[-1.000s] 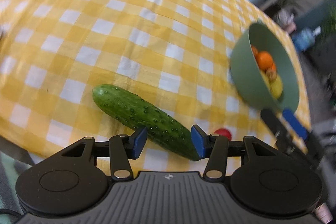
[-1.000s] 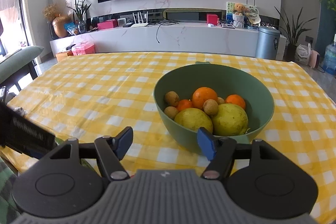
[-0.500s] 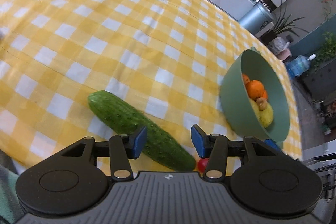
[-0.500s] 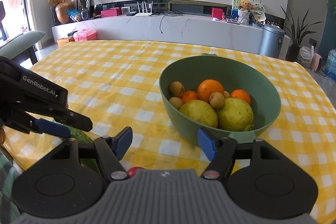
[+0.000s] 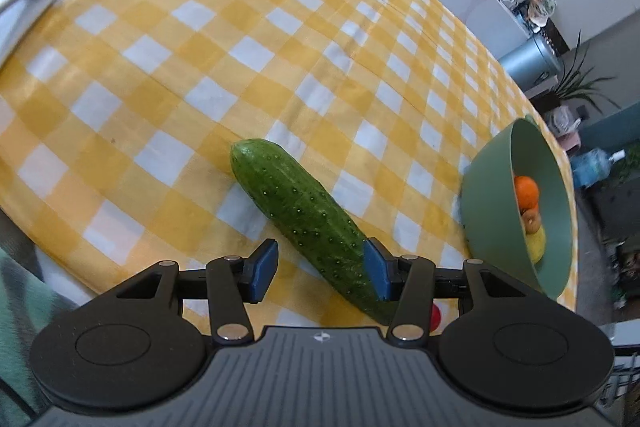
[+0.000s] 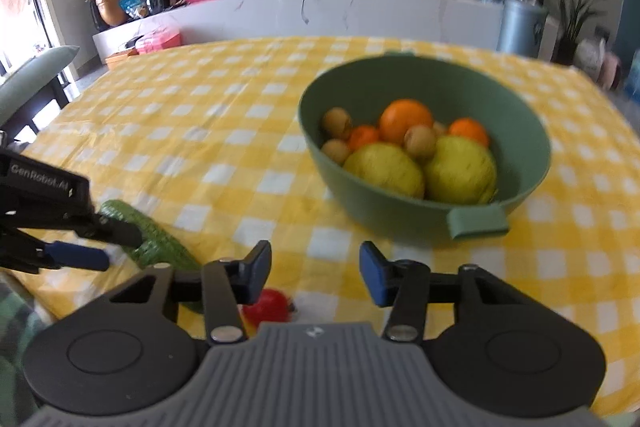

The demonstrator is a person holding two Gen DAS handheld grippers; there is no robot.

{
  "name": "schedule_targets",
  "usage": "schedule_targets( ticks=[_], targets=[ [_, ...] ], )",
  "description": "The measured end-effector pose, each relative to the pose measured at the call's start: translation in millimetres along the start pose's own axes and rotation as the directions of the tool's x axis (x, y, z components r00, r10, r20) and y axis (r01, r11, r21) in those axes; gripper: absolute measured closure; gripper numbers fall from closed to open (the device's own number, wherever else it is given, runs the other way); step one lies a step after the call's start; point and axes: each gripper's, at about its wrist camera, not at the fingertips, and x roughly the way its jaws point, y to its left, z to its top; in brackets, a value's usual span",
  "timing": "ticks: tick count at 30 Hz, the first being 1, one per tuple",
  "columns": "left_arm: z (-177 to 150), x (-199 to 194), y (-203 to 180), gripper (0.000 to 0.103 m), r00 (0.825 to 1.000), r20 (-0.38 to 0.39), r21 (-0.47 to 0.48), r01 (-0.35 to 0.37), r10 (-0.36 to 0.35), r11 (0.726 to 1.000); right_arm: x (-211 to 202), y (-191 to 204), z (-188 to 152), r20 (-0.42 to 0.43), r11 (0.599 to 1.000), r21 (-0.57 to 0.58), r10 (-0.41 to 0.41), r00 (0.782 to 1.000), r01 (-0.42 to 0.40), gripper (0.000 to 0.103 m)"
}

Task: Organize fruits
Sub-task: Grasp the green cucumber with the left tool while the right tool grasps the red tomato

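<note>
While my left claw (image 5: 320, 277) gapes astride the cucumber (image 5: 304, 223) at lower centre, right claw (image 6: 314, 277) just narrowing, empty, red tomato (image 6: 268, 309) below, green bowl (image 6: 516, 131) upper right.

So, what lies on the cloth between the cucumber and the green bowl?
Only bare checked tablecloth lies between the cucumber and the green bowl, as the right wrist view shows; the small red fruit sits nearer the camera.

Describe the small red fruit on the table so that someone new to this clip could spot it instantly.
Start at the green bowl of fruit on the yellow checked tablecloth, then come to the near table edge. Beside the cucumber end lies a tomato: the only red, round thing, and outside the bowl.
</note>
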Motion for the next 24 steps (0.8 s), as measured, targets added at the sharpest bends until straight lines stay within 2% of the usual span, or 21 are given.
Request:
schedule_targets(
  ticks=[2, 9, 12, 18, 22, 24],
  targets=[
    [0.7, 2.3, 0.5, 0.046, 1.0, 0.0, -0.007, 0.0, 0.0, 1.0, 3.3, -1.6, -1.0, -0.026, 0.999, 0.023, 0.028, 0.999, -0.027, 0.06],
    [0.9, 9.6, -0.7, 0.045, 1.0, 0.008, -0.039, 0.003, -0.003, 0.999, 16.7, 3.4, -4.2, -0.117, 0.996, 0.021, 0.083, 0.99, -0.081, 0.061],
    [2.4, 14.9, -4.3, 0.045, 1.0, 0.008, -0.052, -0.006, 0.007, 0.999, 22.4, 7.0, -6.3, -0.155, 0.997, 0.0, 0.081, 0.985, -0.082, 0.061],
    [4.5, 23.4, -11.0, 0.032, 0.999, 0.018, -0.085, -0.027, 0.029, 0.996, 28.9, 7.6, -7.3, -0.189, 0.994, 0.002, 0.111, 0.976, -0.113, 0.065],
    [2.0, 26.2, -21.3, 0.033, 0.997, 0.034, -0.03, -0.069, 0.07, 0.997, 32.2, 12.5, -8.4, -0.206, 0.991, -0.018, 0.128, 0.97, -0.134, 0.069],
    [0.4, 26.4, -25.5, 0.039, 0.995, 0.041, 0.015, -0.091, 0.091, 0.996, 33.0, 14.4, -8.8, -0.21, 0.989, -0.018, 0.142, 0.967, -0.149, 0.077]
  ],
)
